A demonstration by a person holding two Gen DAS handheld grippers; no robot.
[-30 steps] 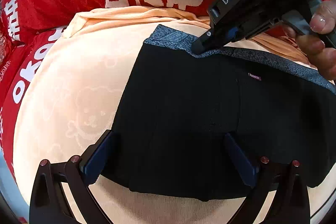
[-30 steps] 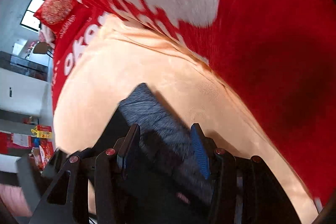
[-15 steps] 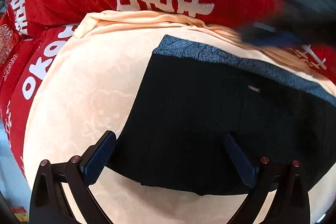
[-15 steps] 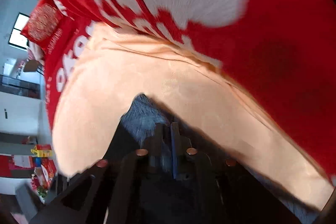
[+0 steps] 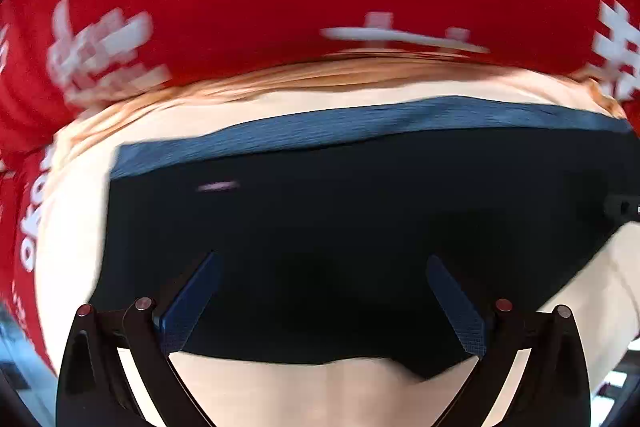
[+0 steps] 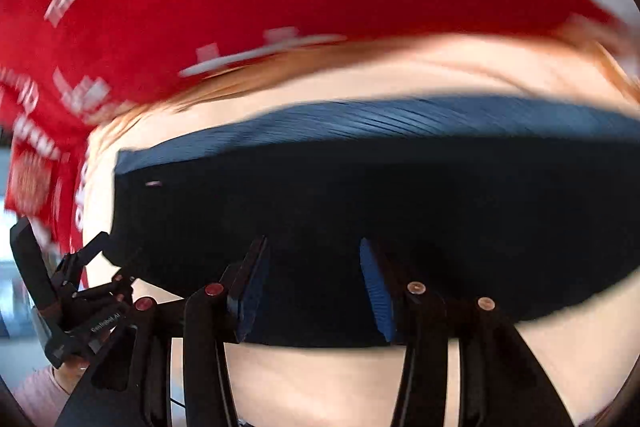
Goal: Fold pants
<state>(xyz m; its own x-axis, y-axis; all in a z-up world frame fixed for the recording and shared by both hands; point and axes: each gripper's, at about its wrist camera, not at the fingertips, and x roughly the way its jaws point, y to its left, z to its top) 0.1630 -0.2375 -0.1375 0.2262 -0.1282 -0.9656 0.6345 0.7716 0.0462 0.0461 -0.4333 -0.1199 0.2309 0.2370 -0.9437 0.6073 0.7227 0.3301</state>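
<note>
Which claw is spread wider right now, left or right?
The left claw: its blue pads stand far apart over the black pants. The right claw has just been opening, its gap narrower. Neither grips any fabric.

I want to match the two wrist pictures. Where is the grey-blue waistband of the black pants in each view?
Left wrist view: the waistband is a band across the middle, from left of centre to the right edge, above the black cloth.
Right wrist view: the waistband is also a band across the middle, its left end left of centre, running to the right edge.
Shared landmark: the small pale label just below the band's left end.
</note>
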